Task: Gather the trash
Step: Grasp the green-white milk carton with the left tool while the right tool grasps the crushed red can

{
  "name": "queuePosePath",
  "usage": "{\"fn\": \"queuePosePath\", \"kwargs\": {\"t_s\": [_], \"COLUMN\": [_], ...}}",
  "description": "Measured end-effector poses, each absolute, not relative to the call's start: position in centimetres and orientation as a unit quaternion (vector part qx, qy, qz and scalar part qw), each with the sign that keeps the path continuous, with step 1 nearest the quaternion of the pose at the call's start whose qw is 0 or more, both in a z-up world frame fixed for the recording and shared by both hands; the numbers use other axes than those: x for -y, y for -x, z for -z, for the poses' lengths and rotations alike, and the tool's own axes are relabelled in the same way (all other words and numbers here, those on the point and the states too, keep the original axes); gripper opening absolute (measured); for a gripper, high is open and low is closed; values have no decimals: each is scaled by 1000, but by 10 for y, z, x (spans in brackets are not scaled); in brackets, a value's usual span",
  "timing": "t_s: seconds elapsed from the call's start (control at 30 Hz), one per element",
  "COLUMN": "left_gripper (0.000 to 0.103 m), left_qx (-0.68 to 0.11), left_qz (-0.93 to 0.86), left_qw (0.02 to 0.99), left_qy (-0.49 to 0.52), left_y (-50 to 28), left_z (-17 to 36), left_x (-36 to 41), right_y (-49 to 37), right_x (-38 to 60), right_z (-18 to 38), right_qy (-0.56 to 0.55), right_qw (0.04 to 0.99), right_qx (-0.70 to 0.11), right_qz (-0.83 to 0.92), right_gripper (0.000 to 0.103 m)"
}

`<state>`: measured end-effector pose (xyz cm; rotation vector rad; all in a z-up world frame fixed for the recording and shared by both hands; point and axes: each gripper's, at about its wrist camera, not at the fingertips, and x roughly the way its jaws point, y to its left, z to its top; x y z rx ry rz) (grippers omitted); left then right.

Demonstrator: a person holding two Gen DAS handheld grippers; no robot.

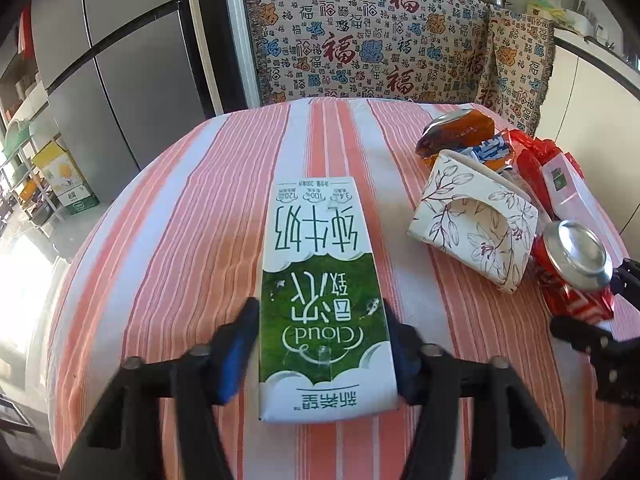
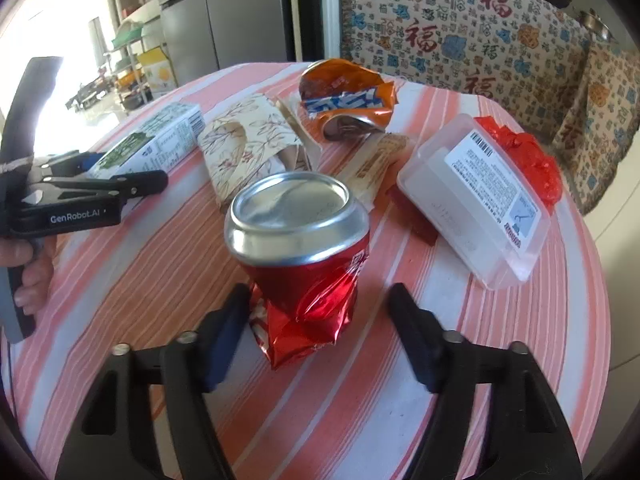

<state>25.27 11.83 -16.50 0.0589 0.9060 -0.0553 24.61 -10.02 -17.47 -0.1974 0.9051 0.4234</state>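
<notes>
Left hand-held gripper [image 1: 322, 344] straddles the near end of a flat milk carton [image 1: 324, 292], green/white printed cardboard w/ "Cloud" lettering, lying lengthwise on the table [image 1: 168, 240]; blue-padded fingers [image 1: 240, 344] sit tight against both long sides, so it's pinching the carton. Right hand-held gripper [image 2: 320, 320] is around a crushed red soda can [image 2: 304, 256]: shiny aluminium end dented inward, red wall crumpled into sharp folds. Its left pad touches the crumpled foil, the right one stands a bit apart, so jaws are partly spread and not clamped yet. Table is round, covered in a woven cloth w/ pink, salmon and white stripes. Behind the can, in the right wrist view: a floral-print paper sleeve [image 2: 248, 148], folded flat-ish and open at one end; a crushed orange can [image 2: 348, 100] w/ blue/white lettering; a pale paper wrapper [image 2: 376, 164]; a clear plastic box [image 2: 476, 200] w/ white barcode label, resting partly over crinkly red foil [image 2: 532, 160]. The sleeve lies betw. carton and cans. Left wrist view shows the carton's printed top face; right wrist view shows only its side panel, plus the left gripper's black body marked "GenRobot.AI" and the fingers of a hand [image 2: 28, 272] on its handle. Backdrop in both: patterned fabric throw [image 1: 360, 40] w/ red characters, grey fridge doors [image 1: 120, 60].
</notes>
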Motion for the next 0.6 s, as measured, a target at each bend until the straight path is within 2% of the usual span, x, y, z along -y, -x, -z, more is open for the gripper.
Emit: {"fn": "queuePosePath", "kwargs": {"t_s": [0.3,0.33,0.4,0.47,0.6], "left_gripper": [51,54,71,74,74], "left_qx": [-442,-444,-440,-436,-445], "left_qz": [57,62,64,65,63], "left_qw": [895,894,895,898,893], "left_qy": [-3,-3,-10,-11,-12], "left_y": [-200,-194,-188,-190,-206], "left_z": [161,160,158,154,152], "left_x": [-120,-119,-118,-117,-115], "right_y": [-202,-198,-196,-199,-207], "right_x": [120,121,122,121,115], "right_z": [174,174,174,174,170], "right_qy": [101,102,102,102,111], "right_qw": [867,868,868,866,863], "right_qx": [-431,-429,-427,-431,-435], "right_qz": [-228,-229,-231,-232,-232], "right_gripper": [54,55,57,69,69]}}
